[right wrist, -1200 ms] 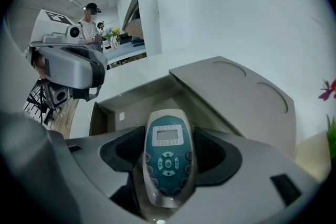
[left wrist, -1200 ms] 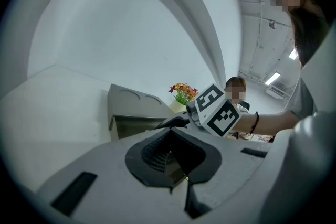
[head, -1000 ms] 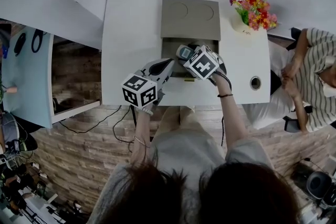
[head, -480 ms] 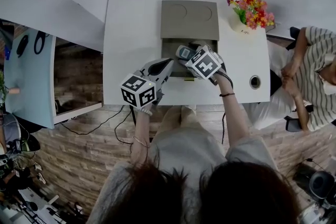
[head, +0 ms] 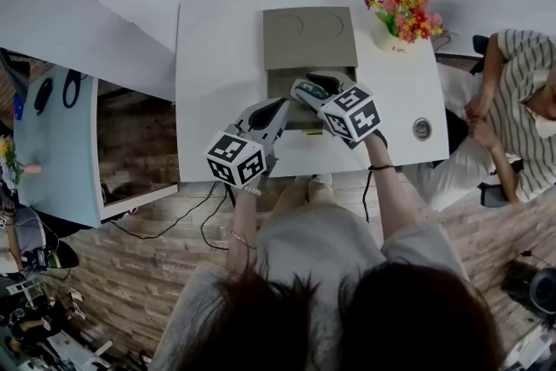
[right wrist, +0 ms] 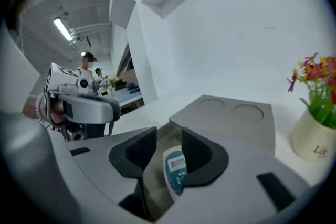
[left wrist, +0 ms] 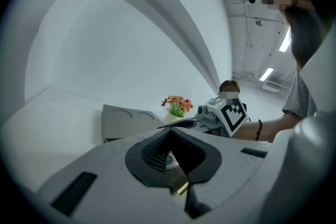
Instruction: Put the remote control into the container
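Observation:
The grey container (head: 308, 37) stands on the white table (head: 217, 82), its lid slid back and its compartment uncovered. A white remote control (head: 307, 89) with a teal screen lies at the compartment's left side. My right gripper (head: 323, 85) hovers over it. In the right gripper view the remote (right wrist: 176, 168) shows low between the jaws of the right gripper (right wrist: 168, 136), beside the right pad and clear of the left one. These jaws have just been closing with nothing pressed between them. My left gripper (head: 278, 107) is shut and empty, just left of the compartment's front.
A white vase of flowers (head: 398, 22) stands right of the container. A round cable hole (head: 422, 129) sits near the table's right front corner. A person in a striped shirt (head: 521, 100) sits beyond the right edge. A white partition (head: 78, 30) flanks the table's left.
My right gripper has lifted and drawn back toward the table's front, and the remote stays at the compartment. The left gripper has risen a little.

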`<state>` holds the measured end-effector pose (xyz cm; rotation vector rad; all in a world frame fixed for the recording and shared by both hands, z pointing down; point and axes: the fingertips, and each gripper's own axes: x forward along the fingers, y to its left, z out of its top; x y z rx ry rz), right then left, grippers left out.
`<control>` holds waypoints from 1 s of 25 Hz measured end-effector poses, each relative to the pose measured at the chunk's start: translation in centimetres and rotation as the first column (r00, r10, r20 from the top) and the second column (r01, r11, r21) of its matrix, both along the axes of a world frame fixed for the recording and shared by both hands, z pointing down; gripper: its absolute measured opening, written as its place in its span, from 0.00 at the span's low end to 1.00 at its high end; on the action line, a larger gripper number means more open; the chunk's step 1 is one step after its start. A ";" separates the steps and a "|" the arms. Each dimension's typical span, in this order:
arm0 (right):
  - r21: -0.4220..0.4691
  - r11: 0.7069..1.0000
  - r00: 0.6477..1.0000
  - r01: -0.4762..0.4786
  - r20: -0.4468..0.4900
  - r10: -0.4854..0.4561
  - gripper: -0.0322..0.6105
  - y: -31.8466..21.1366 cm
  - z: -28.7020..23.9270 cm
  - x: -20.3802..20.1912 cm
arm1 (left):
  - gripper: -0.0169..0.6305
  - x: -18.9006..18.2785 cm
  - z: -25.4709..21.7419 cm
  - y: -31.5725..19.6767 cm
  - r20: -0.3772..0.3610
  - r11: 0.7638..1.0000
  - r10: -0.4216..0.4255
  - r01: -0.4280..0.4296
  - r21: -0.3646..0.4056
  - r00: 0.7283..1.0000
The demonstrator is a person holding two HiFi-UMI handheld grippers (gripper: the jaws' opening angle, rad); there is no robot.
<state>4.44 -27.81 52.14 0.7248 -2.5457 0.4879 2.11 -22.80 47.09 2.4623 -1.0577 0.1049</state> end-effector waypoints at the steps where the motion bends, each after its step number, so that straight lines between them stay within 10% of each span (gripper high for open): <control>1: 0.012 1.000 0.999 -0.018 0.030 0.017 0.26 0.0 -0.8 0.1 | 0.03 0.2 -0.4 0.0 -0.001 1.000 0.005 -0.005 0.011 1.000; 15: 0.165 0.968 0.928 -0.187 0.352 0.119 0.08 0.8 -12.1 3.1 | 0.03 1.9 -8.1 0.2 -0.007 0.971 0.065 -0.062 0.232 0.998; 25: 0.325 0.928 0.925 -0.183 0.376 0.051 0.05 2.9 -18.0 3.9 | 0.03 3.4 -11.9 1.4 -0.008 0.941 0.103 -0.095 0.326 0.995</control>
